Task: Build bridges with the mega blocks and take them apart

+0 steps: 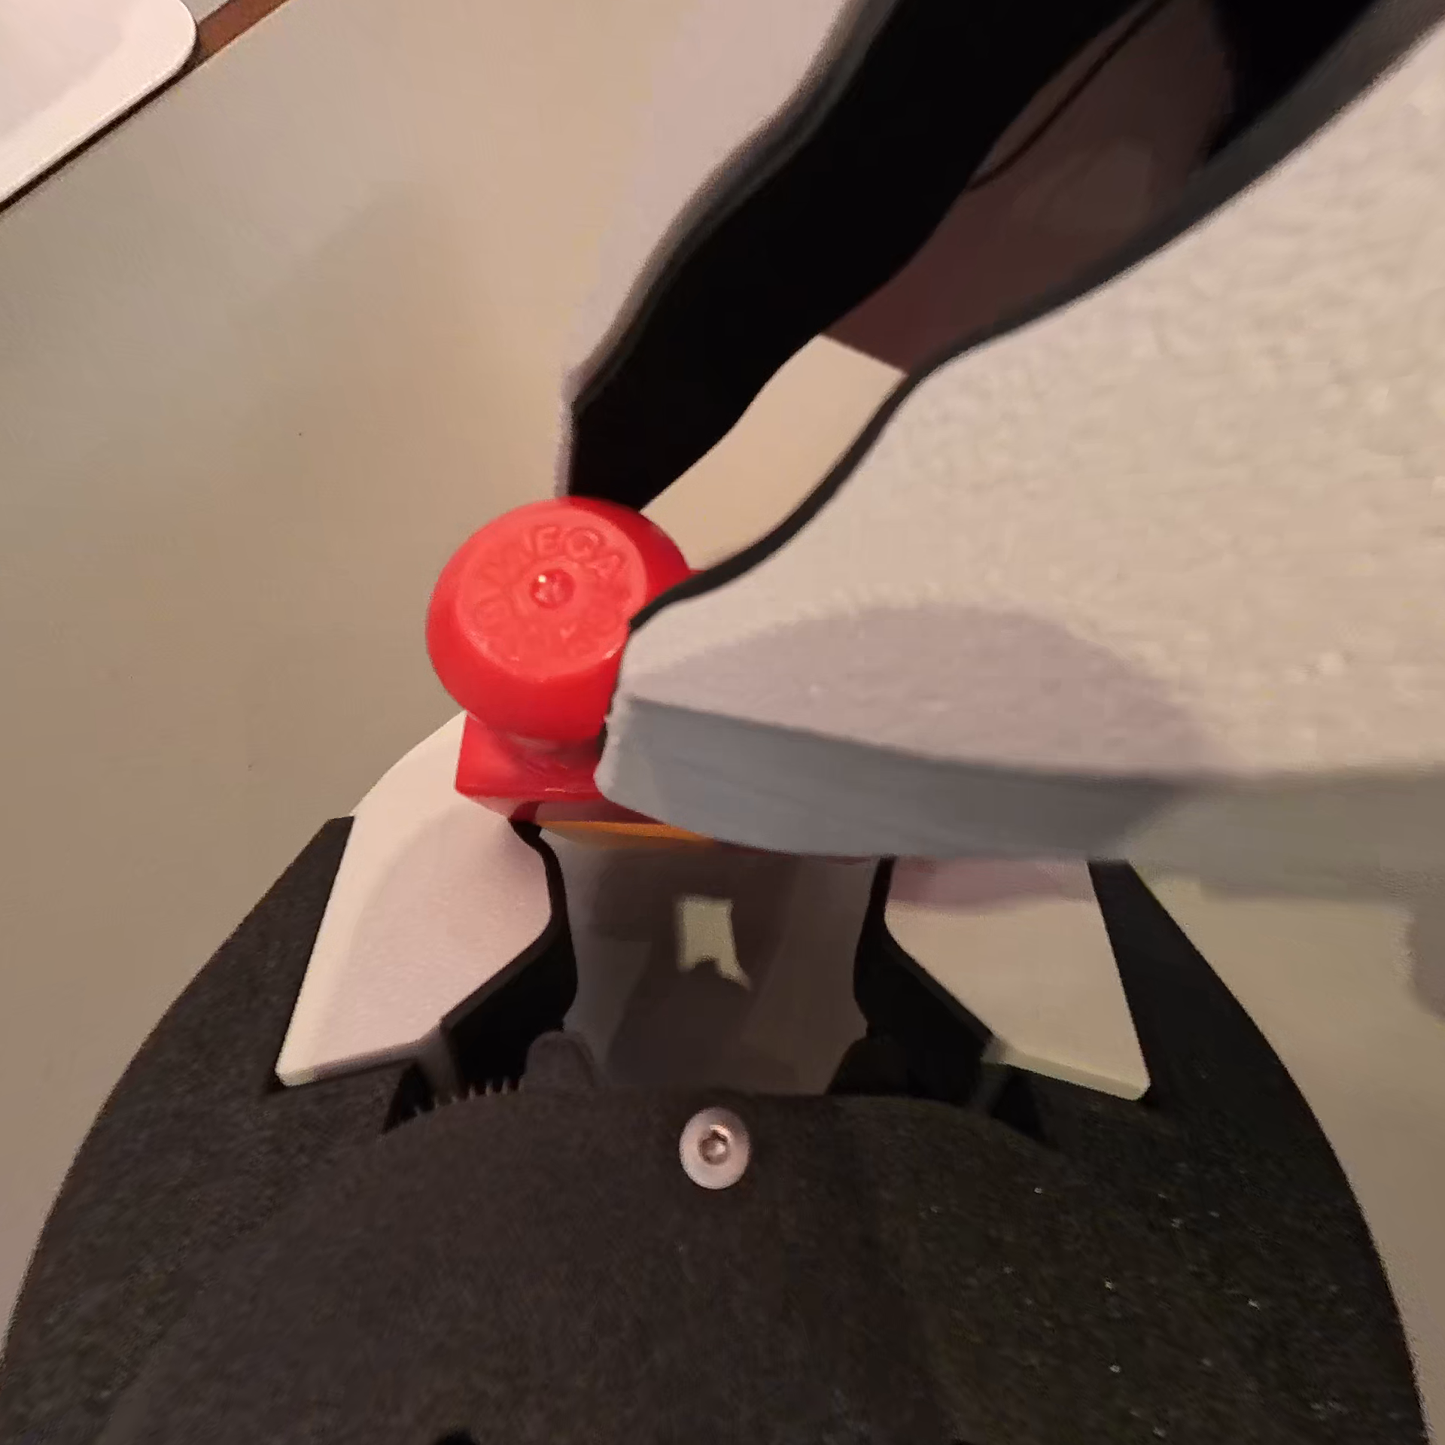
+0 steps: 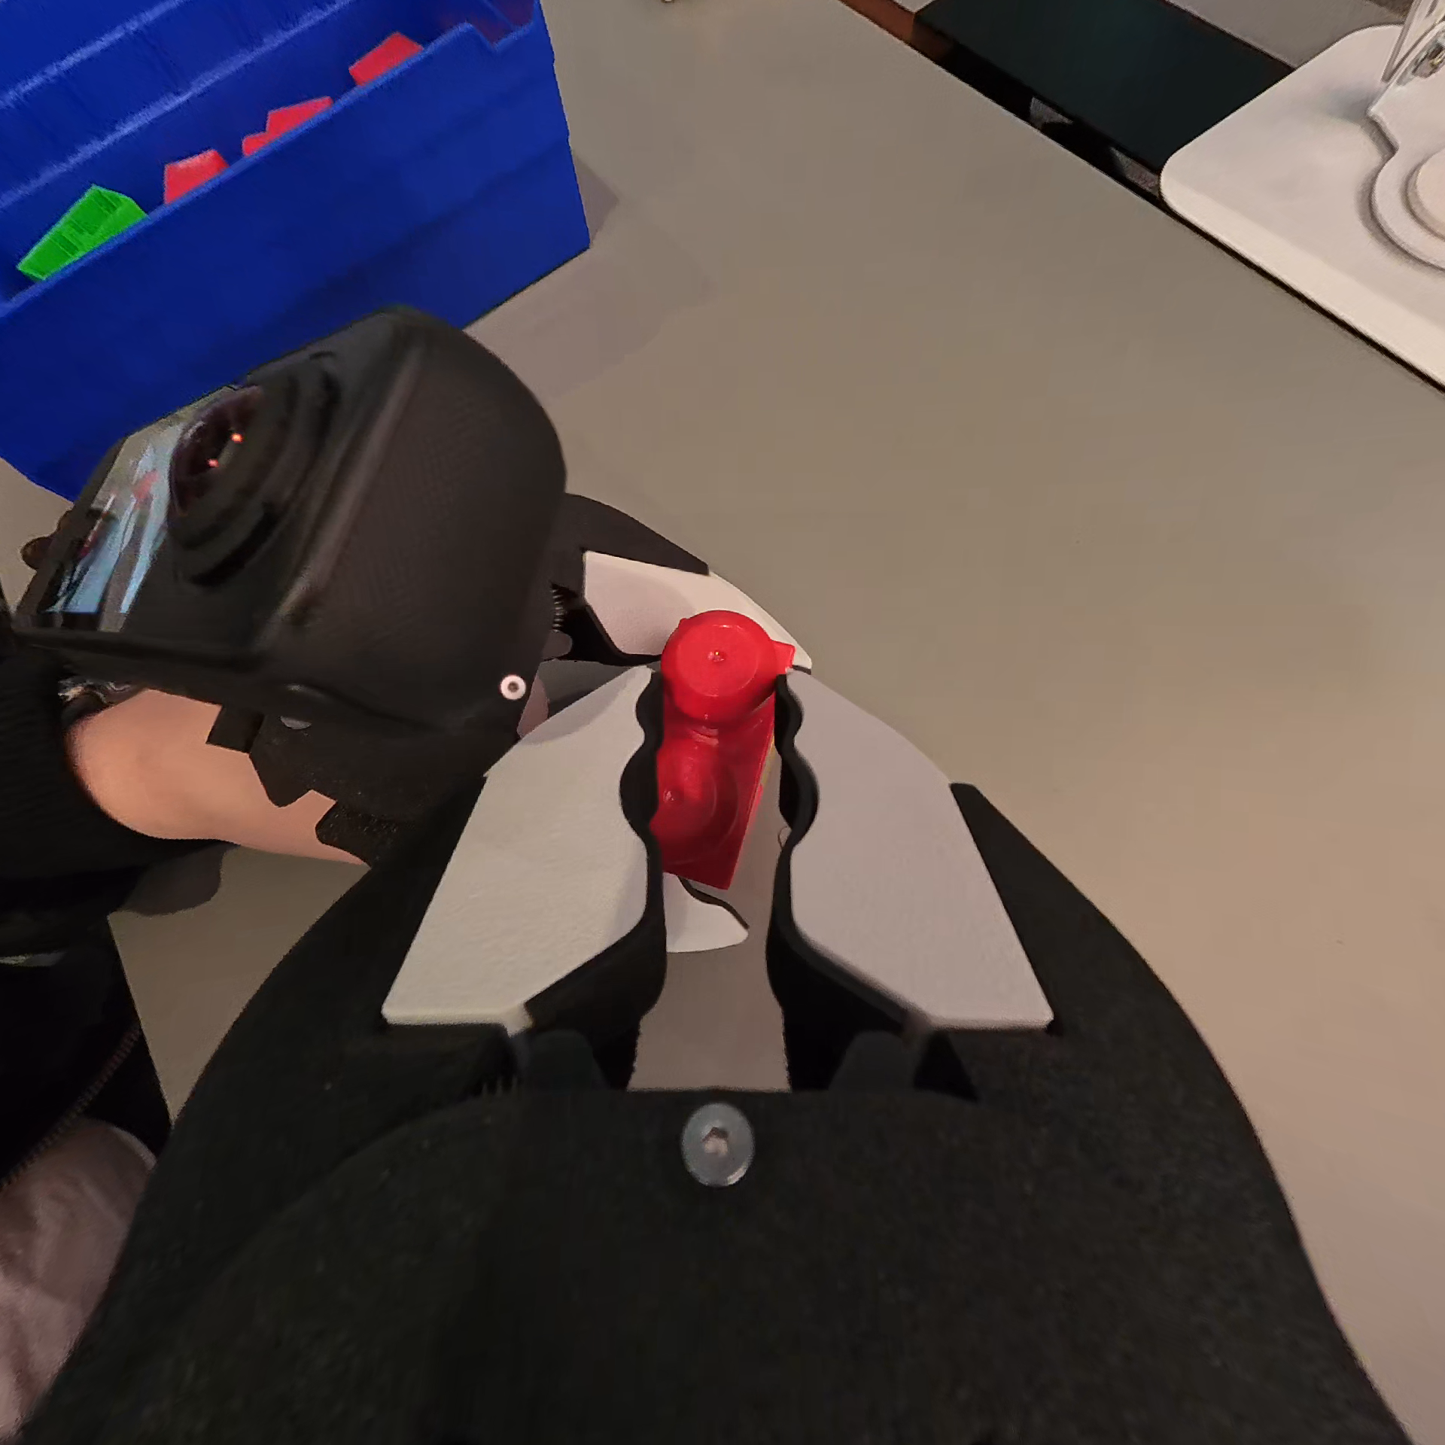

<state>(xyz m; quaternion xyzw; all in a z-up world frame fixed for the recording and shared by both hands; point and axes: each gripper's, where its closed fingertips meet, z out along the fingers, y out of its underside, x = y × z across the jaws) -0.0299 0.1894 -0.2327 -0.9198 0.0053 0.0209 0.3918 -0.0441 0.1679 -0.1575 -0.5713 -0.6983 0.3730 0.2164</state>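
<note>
A red two-stud mega block [image 2: 708, 762] is held above the grey table [image 2: 1055, 469]. My right gripper [image 2: 715, 704] is shut across its width. In the left wrist view one stud of the red block [image 1: 539, 625] faces the camera, and the right gripper [image 1: 602, 579] comes in from the upper right. A thin sliver of an orange block [image 1: 625, 830] shows under the red one, seen as a yellow edge [image 2: 772, 762] in the right wrist view. My left gripper [image 1: 688, 844] is shut on this orange block from its two ends, and its right finger is mostly hidden.
A blue bin [image 2: 352, 234] with red and green blocks stands at the back left. A white board [image 2: 1290, 195] lies at the back right, a dark object [image 2: 1095, 70] behind it. A person's hand [image 2: 156, 782] holds the left gripper. A white sheet [image 1: 78, 78] lies far left.
</note>
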